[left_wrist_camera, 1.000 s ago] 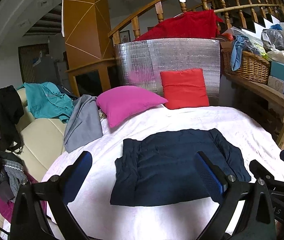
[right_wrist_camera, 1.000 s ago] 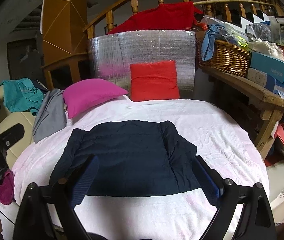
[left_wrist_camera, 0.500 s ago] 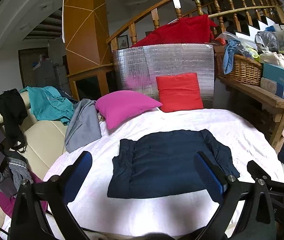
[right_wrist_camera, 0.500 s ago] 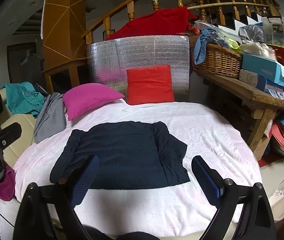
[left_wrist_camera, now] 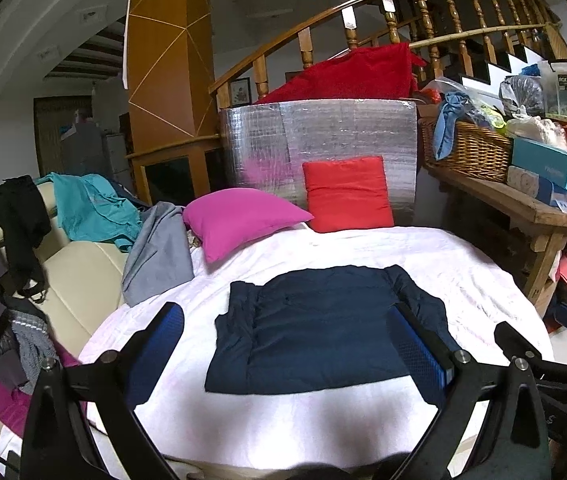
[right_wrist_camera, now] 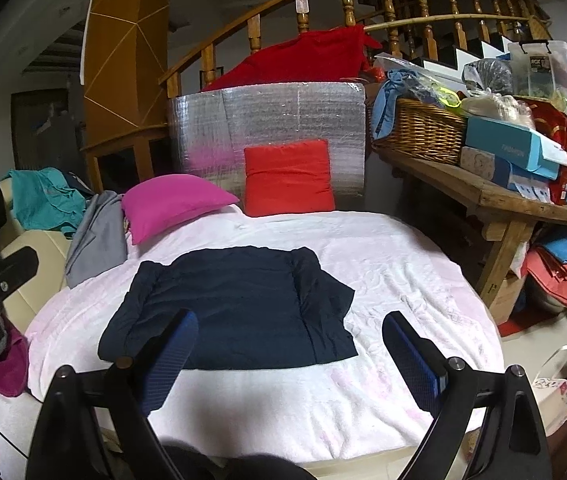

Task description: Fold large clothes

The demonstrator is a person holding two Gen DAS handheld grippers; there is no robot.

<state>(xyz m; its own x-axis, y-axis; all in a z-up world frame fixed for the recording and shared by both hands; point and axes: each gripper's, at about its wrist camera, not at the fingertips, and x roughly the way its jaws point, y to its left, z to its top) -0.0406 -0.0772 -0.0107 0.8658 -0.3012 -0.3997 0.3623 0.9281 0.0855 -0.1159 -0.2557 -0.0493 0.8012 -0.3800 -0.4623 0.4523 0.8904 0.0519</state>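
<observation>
A dark navy garment (left_wrist_camera: 323, 328) lies folded into a flat rectangle on the white bed cover (left_wrist_camera: 463, 272). It also shows in the right wrist view (right_wrist_camera: 235, 308). My left gripper (left_wrist_camera: 283, 344) is open and empty, held above the bed's near edge, short of the garment. My right gripper (right_wrist_camera: 291, 348) is open and empty, also above the near edge. The right gripper's body shows at the right of the left wrist view (left_wrist_camera: 543, 356).
A magenta pillow (left_wrist_camera: 239, 220) and a red pillow (left_wrist_camera: 347, 194) lie at the bed's far side against a silver foil panel (left_wrist_camera: 323, 132). Grey and teal clothes (left_wrist_camera: 155, 252) drape a cream sofa (left_wrist_camera: 79, 276) at left. A cluttered wooden bench (right_wrist_camera: 495, 196) stands at right.
Both grippers have drawn back from the bed and risen, so the garment looks smaller and farther. The garment has not moved. Both grippers stay open.
</observation>
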